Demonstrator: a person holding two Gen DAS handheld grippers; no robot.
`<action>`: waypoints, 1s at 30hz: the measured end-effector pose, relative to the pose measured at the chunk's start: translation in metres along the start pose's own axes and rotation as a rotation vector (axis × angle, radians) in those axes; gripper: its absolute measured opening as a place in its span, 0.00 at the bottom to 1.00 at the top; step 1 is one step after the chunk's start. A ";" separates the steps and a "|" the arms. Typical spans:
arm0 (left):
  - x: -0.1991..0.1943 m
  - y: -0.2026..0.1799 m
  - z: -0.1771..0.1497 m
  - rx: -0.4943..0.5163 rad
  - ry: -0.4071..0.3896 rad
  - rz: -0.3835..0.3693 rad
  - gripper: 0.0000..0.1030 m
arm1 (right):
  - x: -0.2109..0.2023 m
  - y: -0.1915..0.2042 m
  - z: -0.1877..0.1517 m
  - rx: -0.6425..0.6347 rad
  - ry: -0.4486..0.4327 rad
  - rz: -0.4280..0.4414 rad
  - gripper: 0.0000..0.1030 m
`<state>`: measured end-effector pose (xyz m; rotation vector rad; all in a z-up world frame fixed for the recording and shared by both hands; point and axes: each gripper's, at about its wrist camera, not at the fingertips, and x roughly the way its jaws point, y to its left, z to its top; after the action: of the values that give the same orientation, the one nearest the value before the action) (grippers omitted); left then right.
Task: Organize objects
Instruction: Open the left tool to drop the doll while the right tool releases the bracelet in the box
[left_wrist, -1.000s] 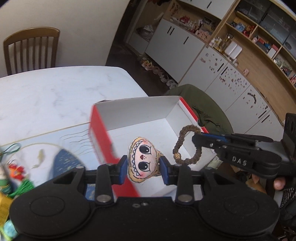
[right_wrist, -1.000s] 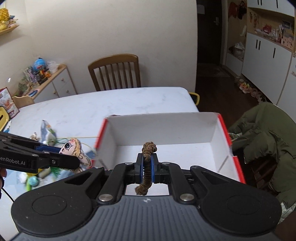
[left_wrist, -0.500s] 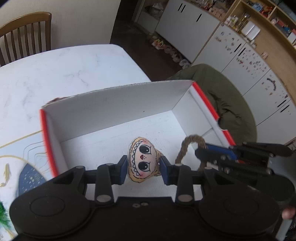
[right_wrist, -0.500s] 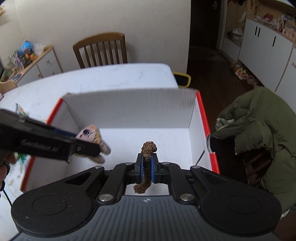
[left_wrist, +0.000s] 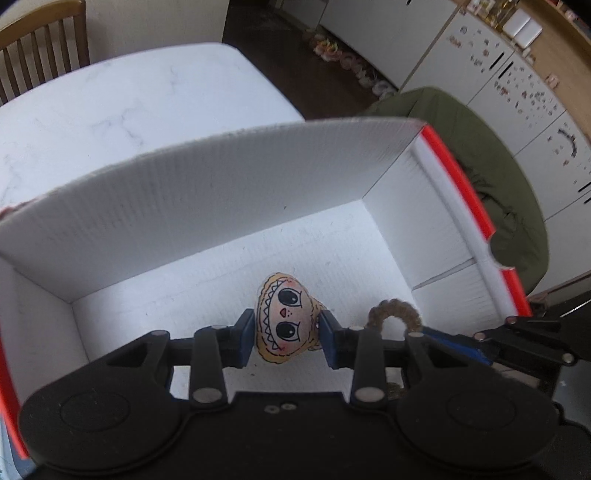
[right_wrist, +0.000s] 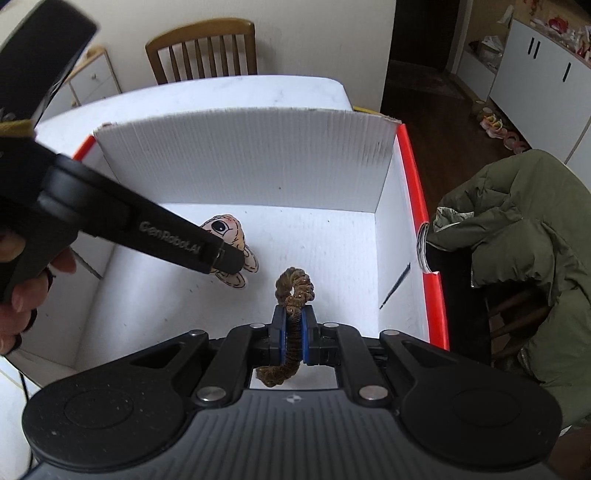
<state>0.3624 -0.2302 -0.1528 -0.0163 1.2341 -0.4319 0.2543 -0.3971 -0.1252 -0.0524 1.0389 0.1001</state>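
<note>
A white cardboard box (left_wrist: 207, 192) with red outer sides fills both views, its white floor bare. My left gripper (left_wrist: 287, 334) is shut on a small plush doll (left_wrist: 284, 319) with a big-eyed face, held low inside the box. In the right wrist view the doll (right_wrist: 225, 230) peeks past the left gripper's black finger. My right gripper (right_wrist: 293, 334) is shut on a brown beaded bracelet (right_wrist: 295, 286), also inside the box, to the right of the doll. The bracelet (left_wrist: 394, 310) shows as an arc in the left wrist view.
The box (right_wrist: 243, 162) stands on a white marble table (left_wrist: 122, 99). A wooden chair (right_wrist: 201, 50) sits at the far side. A green jacket (right_wrist: 517, 236) drapes over a chair to the right of the box. A hand (right_wrist: 22, 291) holds the left gripper.
Both grippers have moved forward and down into the box, carrying the doll and the bracelet. The box walls now loom larger around them.
</note>
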 end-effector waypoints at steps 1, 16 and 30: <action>0.003 0.000 0.001 0.004 0.011 0.006 0.34 | 0.001 0.001 -0.001 -0.012 0.002 -0.007 0.07; 0.016 -0.004 -0.001 0.032 0.075 0.033 0.58 | -0.005 -0.003 -0.003 -0.006 -0.009 -0.004 0.08; -0.044 -0.006 -0.014 0.063 -0.084 -0.003 0.73 | -0.035 -0.006 -0.007 -0.008 -0.062 0.018 0.15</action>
<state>0.3362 -0.2178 -0.1159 0.0169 1.1374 -0.4678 0.2313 -0.4061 -0.0991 -0.0468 0.9776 0.1212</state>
